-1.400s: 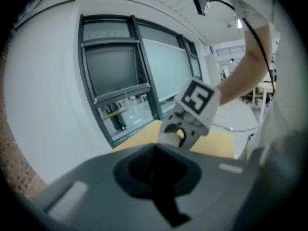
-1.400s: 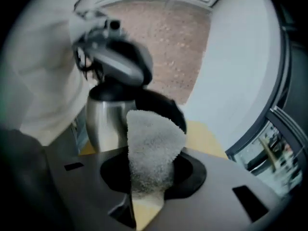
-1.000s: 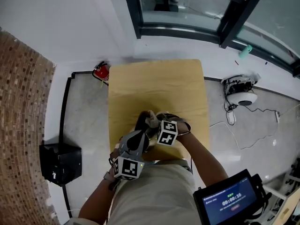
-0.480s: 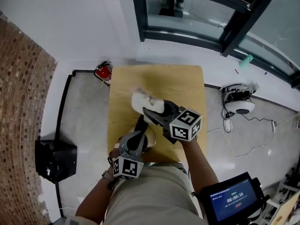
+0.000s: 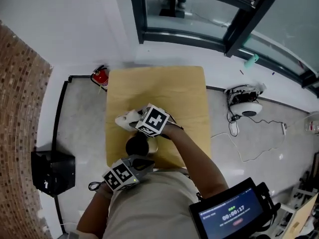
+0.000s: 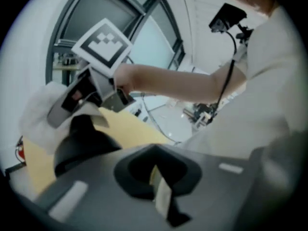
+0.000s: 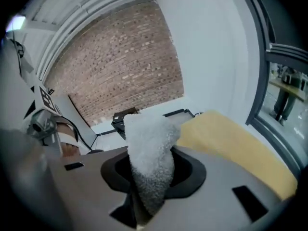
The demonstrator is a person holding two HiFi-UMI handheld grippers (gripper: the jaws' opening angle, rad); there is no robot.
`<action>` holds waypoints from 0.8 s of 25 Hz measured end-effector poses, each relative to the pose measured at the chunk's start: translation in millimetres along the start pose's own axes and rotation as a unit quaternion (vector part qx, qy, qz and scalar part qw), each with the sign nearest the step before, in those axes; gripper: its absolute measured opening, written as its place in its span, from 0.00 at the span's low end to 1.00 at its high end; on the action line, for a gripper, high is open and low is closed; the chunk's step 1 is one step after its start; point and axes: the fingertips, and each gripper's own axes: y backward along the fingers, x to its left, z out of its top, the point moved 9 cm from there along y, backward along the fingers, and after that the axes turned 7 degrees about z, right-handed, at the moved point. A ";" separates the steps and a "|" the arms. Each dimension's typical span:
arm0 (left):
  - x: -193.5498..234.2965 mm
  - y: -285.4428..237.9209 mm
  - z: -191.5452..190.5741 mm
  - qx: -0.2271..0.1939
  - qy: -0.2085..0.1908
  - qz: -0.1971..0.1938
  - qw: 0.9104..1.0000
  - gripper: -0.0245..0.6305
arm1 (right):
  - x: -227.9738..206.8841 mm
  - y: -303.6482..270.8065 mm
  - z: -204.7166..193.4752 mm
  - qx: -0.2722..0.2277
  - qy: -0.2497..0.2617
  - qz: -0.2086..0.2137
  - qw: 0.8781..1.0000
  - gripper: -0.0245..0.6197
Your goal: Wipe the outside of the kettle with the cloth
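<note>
Cloth [image 5: 124, 119] pinched in right gripper [image 7: 144, 201], long axis pointing left, near kettle [image 5: 137, 146]; left gripper [image 6: 161, 201] pressed together

We are seeing the cloth [image 7: 147, 158] as white fluffy terry — rough and matt. The kettle [image 6: 79, 146] is looking dark and smooth. The table [image 5: 169, 88] is showing a pale, matt, wood-like top. The left gripper [image 6: 161, 201] and the right gripper [image 7: 144, 206] are showing grey matt plastic shells — and the brick wall [image 7: 120, 66] is looking rough.
</note>
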 end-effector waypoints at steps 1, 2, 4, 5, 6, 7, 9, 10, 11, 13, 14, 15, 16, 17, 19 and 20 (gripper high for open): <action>2.9 2.7 -4.5 0.009 -0.008 0.003 1.000 0.04 | 0.2 5.3 -5.8 0.013 -0.009 0.002 1.000 0.23; 6.6 7.1 -8.0 0.013 -0.020 0.008 1.000 0.04 | 1.6 11.7 -13.0 0.028 -0.017 0.004 0.999 0.23; 17.8 18.5 -11.8 -0.003 -0.028 0.026 0.999 0.04 | 9.2 25.8 -33.5 0.043 -0.037 0.003 0.998 0.23; 24.0 22.8 -12.6 -0.018 -0.023 0.031 0.999 0.04 | 13.9 34.3 -47.1 0.031 -0.057 -0.004 0.998 0.23; 28.8 24.9 -12.3 -0.032 -0.015 0.031 0.999 0.04 | 18.3 44.6 -62.8 0.003 -0.088 -0.018 0.996 0.23; 31.5 24.7 -10.9 -0.045 -0.008 0.030 0.998 0.04 | 23.0 56.3 -80.2 -0.036 -0.130 -0.035 0.990 0.23; 34.8 22.8 -6.9 -0.064 -0.003 0.044 0.997 0.04 | 35.9 79.1 -116.8 -0.115 -0.223 -0.064 0.966 0.23; 37.6 23.2 -5.6 -0.070 0.001 0.059 0.996 0.05 | 43.8 87.4 -133.6 -0.149 -0.266 -0.070 0.950 0.23; 42.0 24.8 -4.5 -0.075 0.009 0.081 0.994 0.05 | 51.8 91.9 -148.5 -0.179 -0.306 -0.070 0.933 0.23; 53.4 28.3 2.3 -0.090 0.035 0.137 0.986 0.04 | 67.8 89.4 -172.2 -0.222 -0.365 -0.047 0.903 0.23; 57.2 28.4 9.6 -0.101 0.046 0.163 0.980 0.04 | 76.2 84.8 -181.0 -0.231 -0.379 -0.029 0.896 0.23; 58.3 26.5 19.5 -0.112 0.048 0.183 0.976 0.04 | 84.2 80.8 -187.1 -0.236 -0.381 -0.016 0.894 0.23; 57.5 22.0 30.5 -0.118 0.037 0.196 0.973 0.04 | 90.7 79.9 -189.5 -0.246 -0.374 -0.018 0.894 0.23; 56.2 14.9 41.0 -0.114 0.009 0.206 0.972 0.04 | 94.5 82.8 -187.8 -0.269 -0.362 -0.032 0.892 0.23; 56.1 -4.0 54.0 -0.083 -0.074 0.227 0.968 0.04 | 94.3 90.4 -173.3 -0.359 -0.334 -0.058 0.870 0.23; 57.6 -12.7 55.6 -0.071 -0.106 0.233 0.964 0.04 | 90.9 89.0 -164.9 -0.401 -0.321 -0.058 0.856 0.23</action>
